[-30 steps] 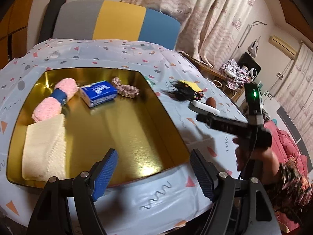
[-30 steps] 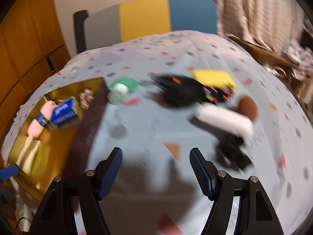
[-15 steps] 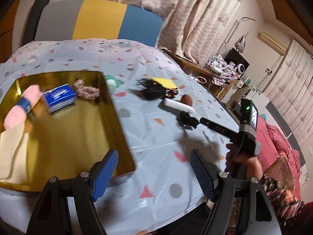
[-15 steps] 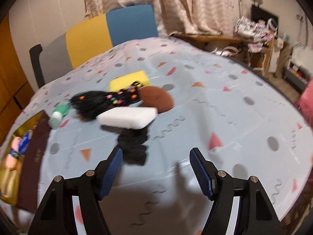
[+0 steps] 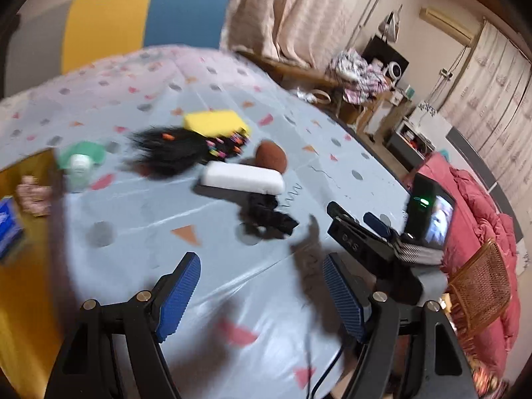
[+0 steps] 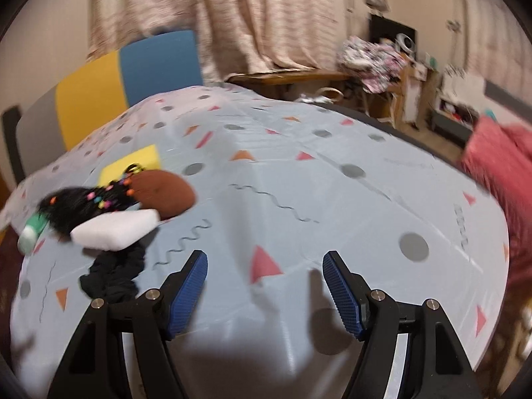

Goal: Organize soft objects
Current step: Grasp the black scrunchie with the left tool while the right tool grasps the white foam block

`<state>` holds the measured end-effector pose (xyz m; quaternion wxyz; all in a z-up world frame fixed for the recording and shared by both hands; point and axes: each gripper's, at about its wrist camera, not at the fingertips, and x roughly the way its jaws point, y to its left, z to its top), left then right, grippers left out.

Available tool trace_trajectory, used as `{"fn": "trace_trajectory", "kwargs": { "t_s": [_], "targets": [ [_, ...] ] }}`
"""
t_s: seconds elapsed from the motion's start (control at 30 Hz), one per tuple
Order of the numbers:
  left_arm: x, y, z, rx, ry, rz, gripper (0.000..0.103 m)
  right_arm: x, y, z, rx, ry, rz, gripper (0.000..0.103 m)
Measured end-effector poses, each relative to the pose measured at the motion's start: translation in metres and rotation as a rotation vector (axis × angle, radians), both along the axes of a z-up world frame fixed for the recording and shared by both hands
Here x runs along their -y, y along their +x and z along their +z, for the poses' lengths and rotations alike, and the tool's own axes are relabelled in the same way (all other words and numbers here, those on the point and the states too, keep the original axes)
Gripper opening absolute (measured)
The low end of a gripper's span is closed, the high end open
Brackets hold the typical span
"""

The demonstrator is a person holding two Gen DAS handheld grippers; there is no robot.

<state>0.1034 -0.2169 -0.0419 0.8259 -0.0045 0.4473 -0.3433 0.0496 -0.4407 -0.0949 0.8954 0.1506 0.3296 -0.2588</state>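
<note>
Loose soft items lie together on the patterned tablecloth (image 5: 206, 219): a white sponge block (image 5: 244, 178), a yellow sponge (image 5: 214, 121), a brown round pad (image 5: 271, 155), a black furry piece with coloured beads (image 5: 173, 151), a black scrunchie (image 5: 266, 219) and a green-and-white roll (image 5: 79, 163). The right wrist view shows the white sponge (image 6: 116, 229), brown pad (image 6: 164, 191) and black scrunchie (image 6: 113, 274) at the left. My left gripper (image 5: 262, 291) stands open above bare cloth, short of the scrunchie. My right gripper (image 6: 266, 286) is open too, empty, to the right of the pile.
The gold tray (image 5: 23, 282) sits at the left with a blue tissue pack (image 5: 8, 229) and a patterned scrunchie (image 5: 33, 194) inside. A grey, yellow and blue chair back (image 5: 133, 23) stands behind the table. A red quilt (image 5: 478, 232) lies past the right table edge.
The left gripper has swung right, from over the gold tray to the loose pile. The right gripper has also swung right, so the pile now sits at its left. Both stayed open.
</note>
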Motion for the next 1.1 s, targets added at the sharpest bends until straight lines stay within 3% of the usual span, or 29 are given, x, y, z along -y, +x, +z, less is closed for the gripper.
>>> {"fn": "trace_trajectory", "kwargs": {
  "t_s": [0.13, 0.3, 0.33, 0.37, 0.43, 0.57, 0.93, 1.03, 1.1],
  "targets": [
    [0.036, 0.026, -0.020, -0.040, 0.025, -0.007, 0.077, 0.010, -0.004, -0.005, 0.018, 0.050, -0.033, 0.073],
    [0.063, 0.056, -0.039, -0.080, 0.000, 0.018, 0.076, 0.012, -0.004, -0.011, 0.013, 0.069, -0.038, 0.073],
    [0.068, 0.060, -0.045, -0.100, 0.009, 0.013, 0.071, 0.011, -0.004, -0.011, 0.011, 0.067, -0.039, 0.073],
    [0.071, 0.064, -0.052, -0.123, 0.017, 0.013, 0.054, 0.010, -0.003, -0.011, 0.007, 0.058, -0.040, 0.073],
    [0.073, 0.069, -0.064, -0.162, 0.028, 0.017, 0.033, 0.009, -0.003, -0.012, 0.001, 0.052, -0.040, 0.073],
    [0.069, 0.057, -0.067, -0.076, 0.071, -0.022, 0.019, 0.009, -0.003, -0.012, 0.004, 0.053, -0.040, 0.073],
    [-0.007, 0.023, -0.065, 0.027, 0.069, 0.049, 0.016, 0.005, -0.004, -0.009, 0.016, 0.044, -0.034, 0.073],
    [-0.026, 0.020, -0.072, 0.042, 0.041, 0.064, 0.016, -0.006, 0.000, 0.000, 0.012, 0.029, 0.040, 0.074],
    [-0.031, 0.022, -0.074, 0.030, 0.007, 0.073, 0.016, -0.019, 0.011, 0.009, 0.015, 0.072, 0.149, 0.074]
  ]
}}
